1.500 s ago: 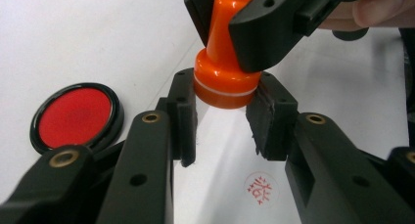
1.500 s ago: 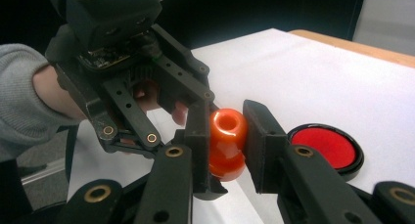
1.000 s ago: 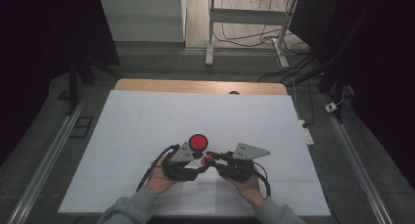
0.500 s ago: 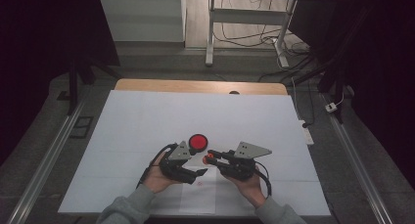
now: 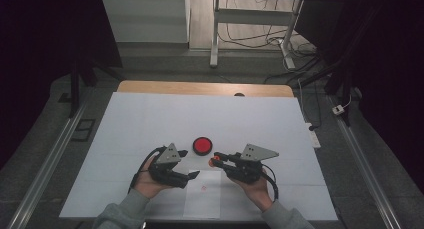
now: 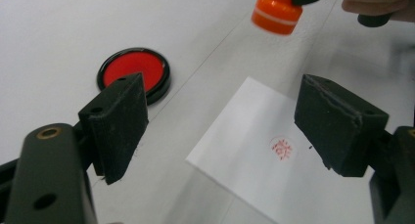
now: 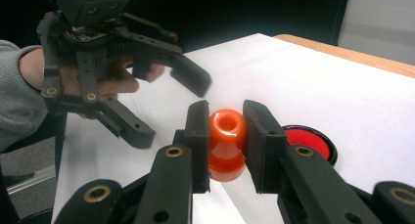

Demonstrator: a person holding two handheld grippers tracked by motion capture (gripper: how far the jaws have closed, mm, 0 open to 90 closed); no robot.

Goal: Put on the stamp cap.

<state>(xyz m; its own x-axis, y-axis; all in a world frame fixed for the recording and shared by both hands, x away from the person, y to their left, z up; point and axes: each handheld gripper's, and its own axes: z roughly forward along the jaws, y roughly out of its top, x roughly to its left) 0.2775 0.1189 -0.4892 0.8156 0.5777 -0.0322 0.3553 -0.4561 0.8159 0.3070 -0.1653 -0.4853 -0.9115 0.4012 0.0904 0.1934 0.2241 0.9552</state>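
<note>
My right gripper (image 5: 218, 159) is shut on an orange stamp (image 5: 213, 162), held just above the table right of the round red ink pad (image 5: 202, 145). In the right gripper view its jaws clamp the stamp (image 7: 226, 138) by the handle, with the ink pad (image 7: 309, 142) behind. My left gripper (image 5: 189, 164) stands open at the left, over the top edge of a white paper sheet (image 5: 202, 204). Between its jaws (image 6: 220, 116) I see the sheet (image 6: 244, 175) with a red stamp mark (image 6: 282, 148), and the ink pad (image 6: 133, 73) beyond.
A white mat (image 5: 150, 119) covers the table, with a wooden edge (image 5: 200, 88) at the far side. Metal rails (image 5: 45, 169) run along both sides. The floor beyond holds table legs and cables (image 5: 280, 44).
The two grippers, close together a second ago, have drawn apart. The stamp stays in the right one, and the left now stands open over the sheet.
</note>
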